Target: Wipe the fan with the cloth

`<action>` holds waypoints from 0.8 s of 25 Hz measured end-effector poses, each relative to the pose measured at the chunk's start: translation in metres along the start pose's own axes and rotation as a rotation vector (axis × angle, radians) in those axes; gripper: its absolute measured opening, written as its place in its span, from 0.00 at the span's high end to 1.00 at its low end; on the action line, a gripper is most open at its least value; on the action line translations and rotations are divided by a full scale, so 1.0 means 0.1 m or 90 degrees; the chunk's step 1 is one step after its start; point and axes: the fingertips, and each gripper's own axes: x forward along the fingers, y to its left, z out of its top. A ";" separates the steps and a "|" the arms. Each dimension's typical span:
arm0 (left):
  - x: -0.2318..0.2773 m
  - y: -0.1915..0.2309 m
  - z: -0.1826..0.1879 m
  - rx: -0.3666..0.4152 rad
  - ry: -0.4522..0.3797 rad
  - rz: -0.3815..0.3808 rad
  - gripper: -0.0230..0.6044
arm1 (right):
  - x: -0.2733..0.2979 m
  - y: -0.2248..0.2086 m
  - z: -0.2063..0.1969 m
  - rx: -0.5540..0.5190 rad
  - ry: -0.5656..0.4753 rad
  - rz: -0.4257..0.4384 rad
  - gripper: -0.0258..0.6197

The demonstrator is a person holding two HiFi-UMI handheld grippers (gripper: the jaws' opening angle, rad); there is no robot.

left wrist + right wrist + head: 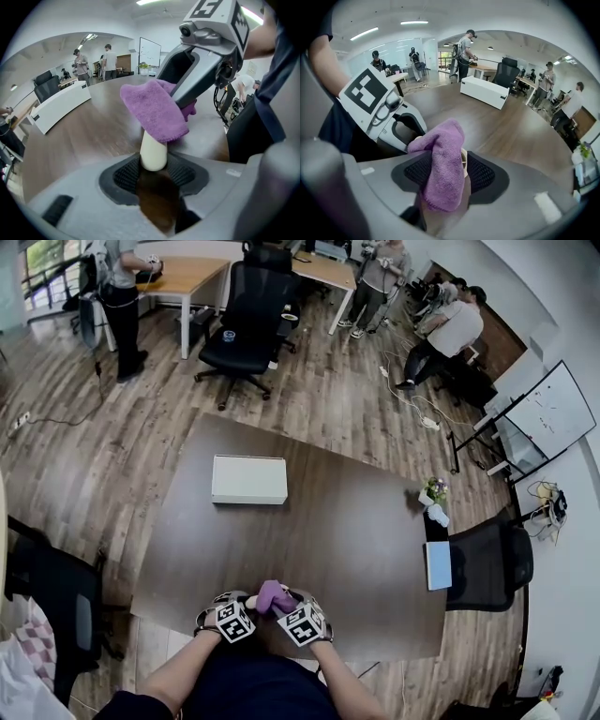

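Near the table's front edge both grippers meet around a purple cloth [273,595]. My left gripper [153,169] is shut on the cream handle of the fan [153,152], which stands up between its pads. The cloth [154,110] is draped over the fan's top and hides it. My right gripper [449,173] stands wide, and the cloth [443,164] hangs between its pads with a cream edge of the fan [464,161] beside it; I see no firm pinch. In the head view the left gripper [247,602] and right gripper [287,602] sit side by side.
A white box [248,479] lies farther out on the brown table [356,549]. A small plant [434,490] and a pale blue pad [438,565] are at the table's right edge by a black chair [492,563]. Another chair [56,596] stands at the left. Several people stand far behind.
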 end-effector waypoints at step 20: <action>0.05 0.05 0.00 -0.010 0.002 0.005 0.69 | 0.13 0.35 0.29 -0.035 0.000 0.046 0.85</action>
